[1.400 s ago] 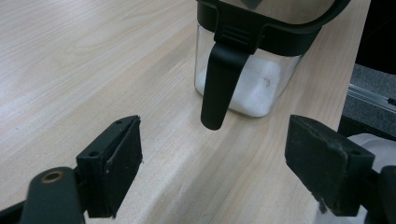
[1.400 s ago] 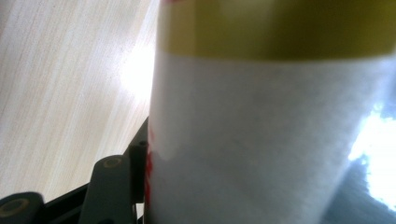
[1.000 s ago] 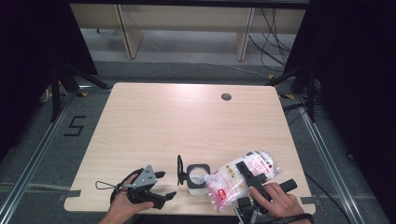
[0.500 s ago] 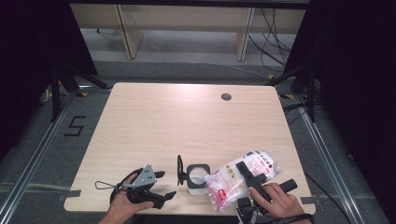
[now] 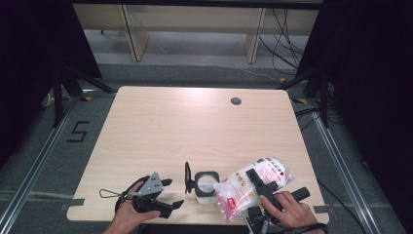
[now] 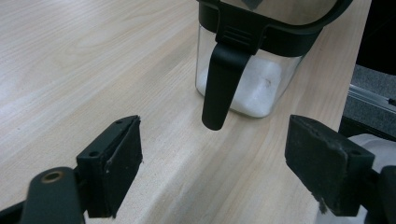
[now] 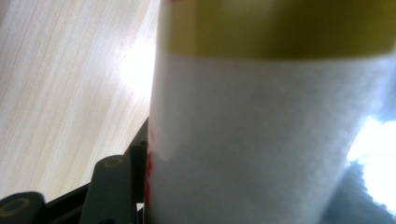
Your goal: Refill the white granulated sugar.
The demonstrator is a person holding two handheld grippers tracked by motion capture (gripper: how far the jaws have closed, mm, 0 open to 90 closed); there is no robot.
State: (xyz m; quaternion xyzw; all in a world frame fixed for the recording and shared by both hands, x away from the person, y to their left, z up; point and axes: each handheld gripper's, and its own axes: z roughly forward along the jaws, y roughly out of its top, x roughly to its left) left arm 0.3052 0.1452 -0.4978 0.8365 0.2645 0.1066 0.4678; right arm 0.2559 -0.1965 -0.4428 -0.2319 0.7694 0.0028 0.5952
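Note:
A clear square container (image 5: 204, 185) with white powder stands near the table's front edge, its black lid (image 5: 187, 176) flipped open to the left. My right gripper (image 5: 255, 179) is shut on a plastic bag (image 5: 243, 190) of white powder with red print. The bag lies tilted, its lower end at the container's mouth. In the right gripper view the bag (image 7: 261, 140) sits close between the jaws, with one finger (image 7: 114, 184) beside it. My left gripper (image 5: 172, 193) rests open on the table, left of the container. In the left gripper view, its jaws (image 6: 217, 151) point at the container (image 6: 261, 88) and a hanging black latch (image 6: 219, 84).
The wooden table (image 5: 195, 126) has a round cable hole (image 5: 236, 101) at the back right. Its front edge runs just below both hands. Shelving legs and cables stand on the floor behind the table.

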